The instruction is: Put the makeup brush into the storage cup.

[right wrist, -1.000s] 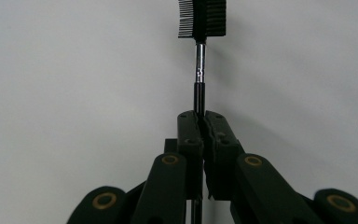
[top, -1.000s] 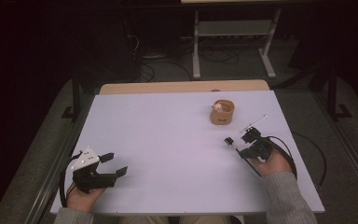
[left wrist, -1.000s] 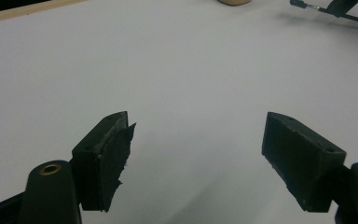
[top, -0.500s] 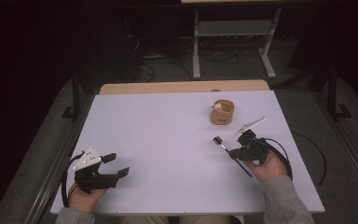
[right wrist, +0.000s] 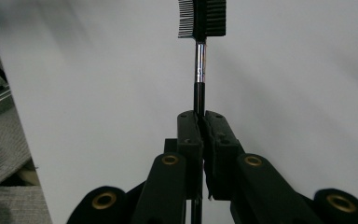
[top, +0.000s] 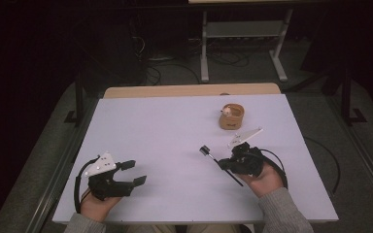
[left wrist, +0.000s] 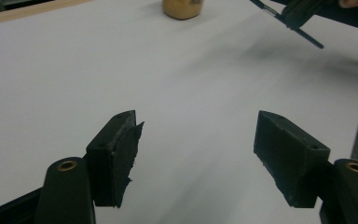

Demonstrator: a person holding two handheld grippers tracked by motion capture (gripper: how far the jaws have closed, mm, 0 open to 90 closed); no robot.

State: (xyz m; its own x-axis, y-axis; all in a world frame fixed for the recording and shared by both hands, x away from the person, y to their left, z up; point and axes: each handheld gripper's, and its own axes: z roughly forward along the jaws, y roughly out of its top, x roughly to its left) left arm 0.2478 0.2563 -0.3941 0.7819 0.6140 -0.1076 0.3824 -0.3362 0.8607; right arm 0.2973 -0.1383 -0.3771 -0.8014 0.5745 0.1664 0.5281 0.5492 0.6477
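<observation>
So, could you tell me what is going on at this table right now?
A person works at a white table with a gripper in each hand. The right gripper is clamped on the handle of a small brush, held above the table. The left gripper is open and empty, though its jaws have just been closing. A small tan cup stands beyond.

Lab or test room, judged from the setup. A plain white table (top: 175,141) is set up as a bare work surface on grey carpet (top: 349,145), surrounded by dark, unlit space. Loose cables (top: 160,68) are left trailing on the floor behind it, beside a white metal stand (top: 243,43) with a low shelf. Black frame posts (top: 79,92) are seen at the table's sides. No domestic furnishing is seen.
</observation>
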